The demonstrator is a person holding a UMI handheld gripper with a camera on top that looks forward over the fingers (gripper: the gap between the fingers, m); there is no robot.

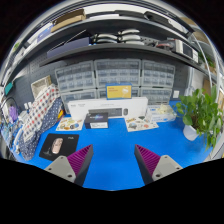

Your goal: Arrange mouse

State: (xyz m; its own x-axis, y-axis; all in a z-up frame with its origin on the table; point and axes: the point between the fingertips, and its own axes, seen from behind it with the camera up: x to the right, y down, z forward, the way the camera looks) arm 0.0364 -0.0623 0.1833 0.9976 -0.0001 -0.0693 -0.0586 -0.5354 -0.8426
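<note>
Desk (110,150) surface, blue, spreads wide ahead of the claw and takes up most of what we see. Along its far edge we note a white wall unit with a yellow panel (119,91), and shelves (120,35) above that. A green plant (203,113) in a blue pot stands at the right-hand edge of the desk. A patterned object (40,112) leans at the left edge. Small items (98,121) lie in a row along the back of the desk. A black mat (58,147) sits ahead and left of the claw, and the mouse (57,145) rests on it. The claw (112,162) hangs with its fingers well apart, nothing between them. We find open blue surface directly ahead of the fingers up to the back row.
</note>
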